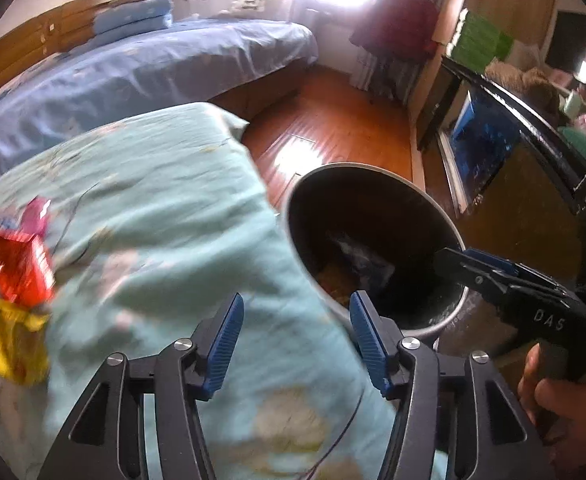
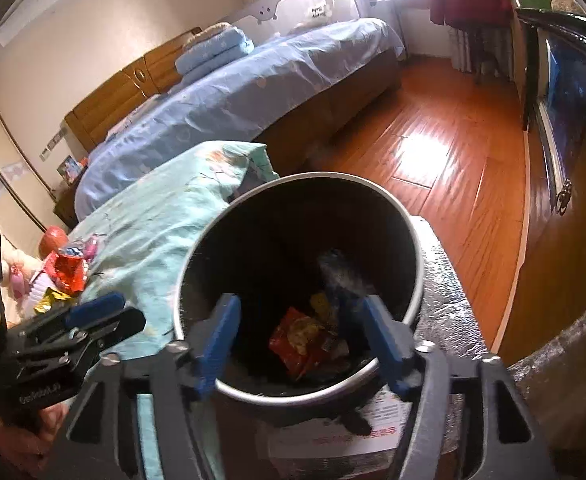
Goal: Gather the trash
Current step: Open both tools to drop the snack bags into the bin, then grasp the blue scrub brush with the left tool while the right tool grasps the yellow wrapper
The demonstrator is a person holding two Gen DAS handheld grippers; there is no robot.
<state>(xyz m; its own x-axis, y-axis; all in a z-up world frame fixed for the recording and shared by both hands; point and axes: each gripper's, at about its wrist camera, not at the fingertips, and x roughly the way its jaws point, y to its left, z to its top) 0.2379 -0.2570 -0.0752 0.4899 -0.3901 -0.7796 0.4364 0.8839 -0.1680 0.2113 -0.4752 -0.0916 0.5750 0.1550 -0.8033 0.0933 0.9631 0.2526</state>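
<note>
Bin: a round dark metal trash bin with a pale rim (image 2: pixel 416 240) is standing on the floor beside the low surface covered in pale green printed cloth (image 1: pixel 165 200), its mouth open upward.
Bin contents: a crumpled red and yellow snack wrapper (image 2: pixel 303 340) is lying at the bottom, with a grey, blurred piece of trash (image 2: pixel 343 276) showing above it inside the bin; what that piece is cannot be told.
Under the bin: a silvery foil-like mat (image 2: pixel 449 280) is lying beneath it, and a white sheet with red print (image 2: pixel 377 420) is showing at its near side.
Trash not collected: a red foil wrapper (image 1: pixel 17 268), a yellow foil wrapper (image 1: pixel 11 344) and a pink wrapper (image 1: pixel 37 210) are lying together on the green cloth, well apart from the bin.
Right gripper (image 2: pixel 299 344): it is pointing down into the bin's mouth, its blue-padded fingers standing wide apart with nothing pressed between them; the trash is showing in the gap, lower down in the bin.
Right hand (image 1: pixel 561 396): it is gripping the black handle from below, at the bin's right side in the left wrist view.
Left gripper (image 1: pixel 295 344): it is hovering over the edge of the green cloth, just beside the bin's rim, its jaws part open and holding nothing.
Left hand (image 2: pixel 25 432): it is wrapping the handle low at the left edge of the right wrist view.
Room: a bed with a blue sheet (image 2: pixel 253 96) and a wooden floor (image 2: pixel 453 168) are lying beyond.
</note>
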